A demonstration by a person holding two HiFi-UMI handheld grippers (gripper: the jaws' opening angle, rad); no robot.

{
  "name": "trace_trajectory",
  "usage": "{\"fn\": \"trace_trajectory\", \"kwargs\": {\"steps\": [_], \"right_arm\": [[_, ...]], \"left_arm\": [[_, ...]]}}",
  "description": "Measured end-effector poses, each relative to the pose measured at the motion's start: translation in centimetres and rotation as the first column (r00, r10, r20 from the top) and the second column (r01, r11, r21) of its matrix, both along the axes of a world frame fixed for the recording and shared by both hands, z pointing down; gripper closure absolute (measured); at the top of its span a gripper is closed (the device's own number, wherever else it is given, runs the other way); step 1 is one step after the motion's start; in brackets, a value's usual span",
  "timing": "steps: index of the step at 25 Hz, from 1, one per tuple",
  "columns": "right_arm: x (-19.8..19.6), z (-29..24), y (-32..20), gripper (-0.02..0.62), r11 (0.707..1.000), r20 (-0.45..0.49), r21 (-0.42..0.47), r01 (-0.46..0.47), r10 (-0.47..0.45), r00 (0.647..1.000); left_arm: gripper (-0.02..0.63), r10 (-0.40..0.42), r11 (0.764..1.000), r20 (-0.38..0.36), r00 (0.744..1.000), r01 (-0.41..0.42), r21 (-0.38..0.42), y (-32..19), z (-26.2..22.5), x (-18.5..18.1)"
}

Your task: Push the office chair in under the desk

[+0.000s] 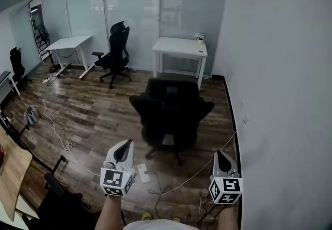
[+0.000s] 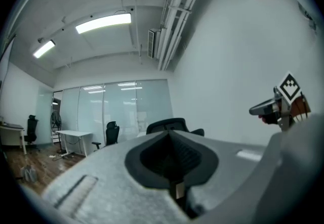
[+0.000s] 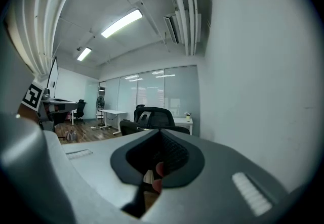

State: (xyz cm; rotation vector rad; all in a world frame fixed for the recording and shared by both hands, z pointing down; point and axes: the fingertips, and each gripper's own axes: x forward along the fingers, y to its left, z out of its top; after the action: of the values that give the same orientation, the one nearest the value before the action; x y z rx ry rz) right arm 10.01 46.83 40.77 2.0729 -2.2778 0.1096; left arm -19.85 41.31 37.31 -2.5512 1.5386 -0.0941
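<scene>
The left tongs (image 1: 126, 145) and right tongs (image 1: 220, 154) are pressed together, empty. The office chair (image 1: 171, 115) stands on the wooden floor (image 1: 93, 109) between them and the white surface (image 1: 180, 47) — near it, not under it.

- Spare black chair (image 1: 115, 52) stands back-left, just in front of the glass partition (image 1: 135, 11).
- White table (image 1: 67, 43) sits left of that chair, near it but apart.
- Another dark chair (image 1: 16, 64) is at the far left edge.
- White cable (image 1: 54, 122) snakes across the wood floor (image 1: 98, 109).
- Wooden tabletop (image 1: 10, 169) corner shows lower left.
- Ceiling strip light (image 2: 104, 22) is on, with pipes (image 2: 174, 10) running beside it.
</scene>
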Motion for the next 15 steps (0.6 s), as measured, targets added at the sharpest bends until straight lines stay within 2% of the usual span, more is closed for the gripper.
{"fn": "trace_trajectory", "kwargs": {"steps": [13, 15], "right_arm": [[0.6, 0.1, 0.6, 0.589, 1.0, -0.018, 0.005, 0.015, -0.015, 1.0], [0.7, 0.1, 0.6, 0.584, 1.0, -0.015, 0.012, 0.015, -0.015, 1.0]], "left_arm": [[0.606, -0.003, 1.0, 0.012, 1.0, 0.003, -0.007, 0.8, 0.2, 1.1], [0.572, 0.001, 1.0, 0.011, 1.0, -0.001, -0.012, 0.8, 0.4, 1.2]]}}
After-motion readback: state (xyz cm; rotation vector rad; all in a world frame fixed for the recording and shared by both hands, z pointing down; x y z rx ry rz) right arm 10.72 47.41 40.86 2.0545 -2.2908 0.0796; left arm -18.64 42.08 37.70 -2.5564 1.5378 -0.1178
